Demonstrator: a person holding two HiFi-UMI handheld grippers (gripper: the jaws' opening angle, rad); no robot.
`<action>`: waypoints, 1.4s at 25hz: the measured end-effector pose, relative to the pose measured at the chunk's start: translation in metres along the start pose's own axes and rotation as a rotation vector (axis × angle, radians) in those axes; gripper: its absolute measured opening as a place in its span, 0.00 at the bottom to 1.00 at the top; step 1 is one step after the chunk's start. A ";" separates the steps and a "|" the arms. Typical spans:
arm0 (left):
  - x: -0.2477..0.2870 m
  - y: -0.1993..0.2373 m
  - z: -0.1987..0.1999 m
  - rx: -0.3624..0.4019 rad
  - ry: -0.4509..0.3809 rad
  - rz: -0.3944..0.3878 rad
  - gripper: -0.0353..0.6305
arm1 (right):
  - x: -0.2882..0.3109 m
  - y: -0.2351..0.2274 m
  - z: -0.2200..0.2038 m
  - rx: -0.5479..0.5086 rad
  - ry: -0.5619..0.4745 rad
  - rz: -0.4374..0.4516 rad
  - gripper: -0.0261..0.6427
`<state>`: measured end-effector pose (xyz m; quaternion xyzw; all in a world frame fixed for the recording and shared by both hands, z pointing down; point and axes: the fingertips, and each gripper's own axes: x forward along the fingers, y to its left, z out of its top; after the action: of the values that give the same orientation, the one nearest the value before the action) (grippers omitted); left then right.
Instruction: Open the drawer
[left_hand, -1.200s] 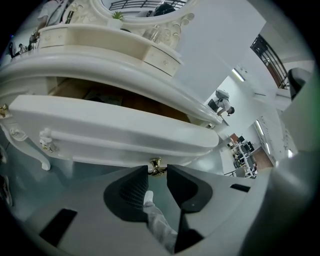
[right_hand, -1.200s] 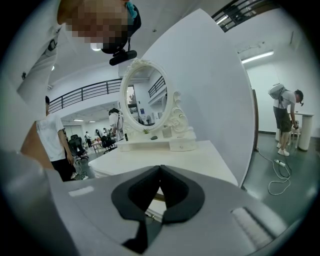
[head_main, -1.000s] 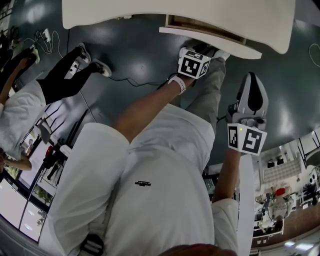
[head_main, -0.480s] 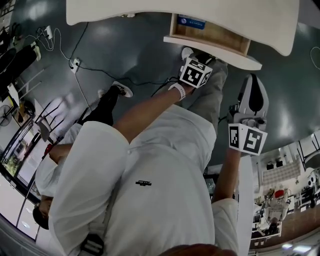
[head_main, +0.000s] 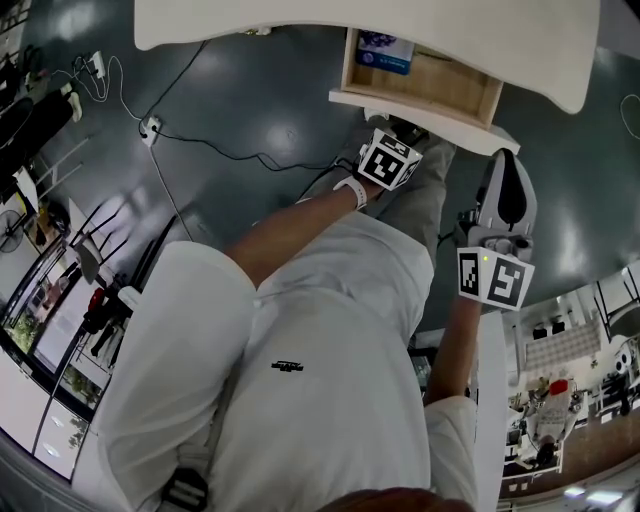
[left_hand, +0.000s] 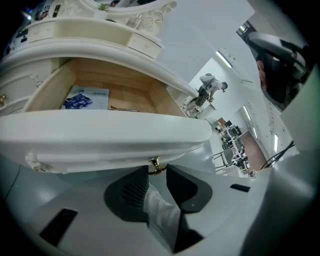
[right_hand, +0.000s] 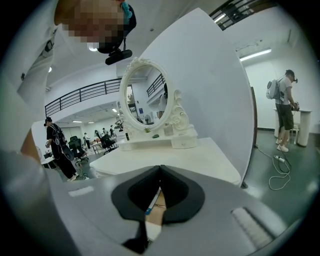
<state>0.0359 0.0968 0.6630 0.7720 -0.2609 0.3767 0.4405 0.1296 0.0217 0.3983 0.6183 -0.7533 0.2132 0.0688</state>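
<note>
Head view: one open drawer (head_main: 440, 82), two grippers (head_main: 385, 128) (head_main: 505, 165).

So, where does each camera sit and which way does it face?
Head view: on the person's head, facing steeply down at the open drawer; shirt and both arms show.
Left gripper view: on the left hand-held gripper, facing the drawer front; jaws hold the knob.
Right gripper view: on the right hand-held gripper, facing the table and mirror; jaws together, shirt at left.
Shared: head and left gripper views show the blue booklet.
</note>
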 end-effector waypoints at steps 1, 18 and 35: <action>-0.001 0.000 -0.003 0.002 0.001 -0.001 0.23 | 0.000 0.001 0.000 0.004 0.000 0.000 0.06; -0.003 -0.009 -0.022 0.007 0.007 -0.021 0.23 | 0.007 0.010 -0.003 0.011 0.014 0.021 0.06; -0.020 -0.018 -0.016 0.108 -0.043 -0.068 0.28 | -0.013 0.008 0.005 0.006 -0.010 0.006 0.06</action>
<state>0.0322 0.1211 0.6433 0.8110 -0.2230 0.3585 0.4049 0.1261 0.0322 0.3870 0.6172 -0.7549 0.2128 0.0624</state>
